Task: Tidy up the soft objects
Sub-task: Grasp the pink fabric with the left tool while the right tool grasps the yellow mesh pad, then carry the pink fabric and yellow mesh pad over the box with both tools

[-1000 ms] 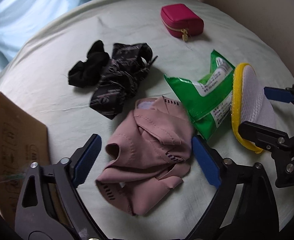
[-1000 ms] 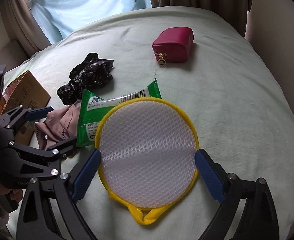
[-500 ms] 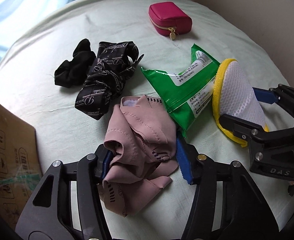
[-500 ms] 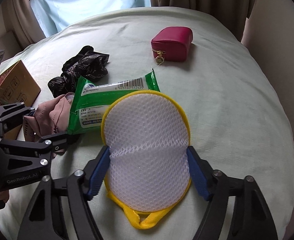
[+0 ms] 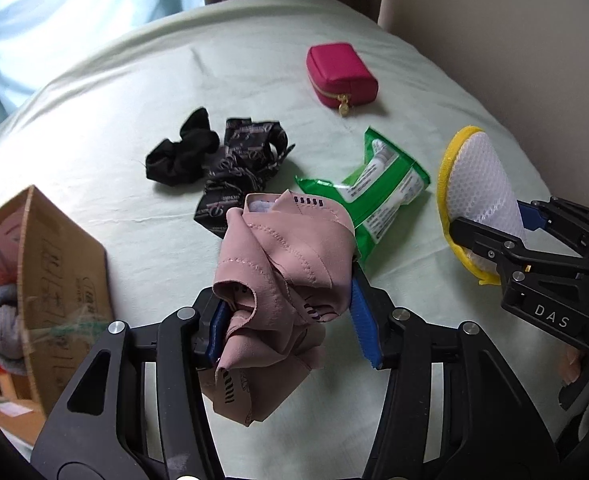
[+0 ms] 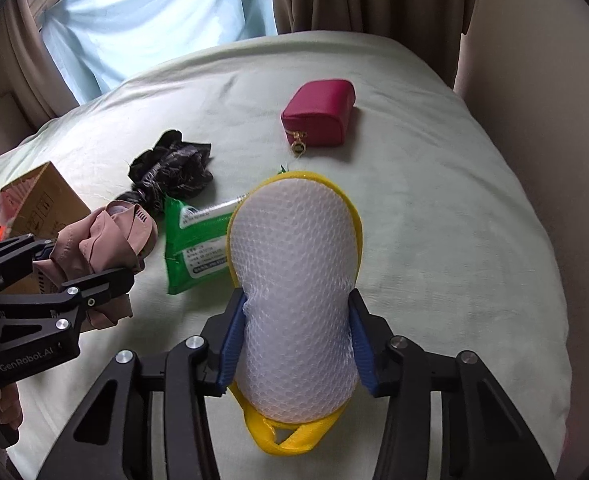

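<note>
A crumpled pink garment [image 5: 286, 256] hangs just above the pale green bed [image 5: 134, 92], with my left gripper [image 5: 288, 320] shut on it. Part of the cloth droops below the blue pads. In the right wrist view the same garment [image 6: 102, 240] shows in the left gripper [image 6: 90, 260] at the left. My right gripper [image 6: 297, 338] has its jaws closing on a round white mesh pouch with a yellow rim [image 6: 294, 248]. The pads squeeze its lower half into a waist. From the left wrist view, pouch [image 5: 478, 176] and right gripper [image 5: 494, 220] are at the right.
A green wipes pack [image 5: 378, 196] lies between the two grippers. Beyond it are a black scrunchie [image 5: 178, 156] and a black patterned cloth [image 5: 238, 176]. A magenta zip pouch [image 5: 340, 74] sits farther back. An open cardboard box [image 5: 54, 272] at the left holds grey fabric [image 5: 2, 320].
Both grippers went from wide open to closed, the left on the pink garment, the right squeezing the mesh pouch. Both have risen, lifting their items off the bed.
</note>
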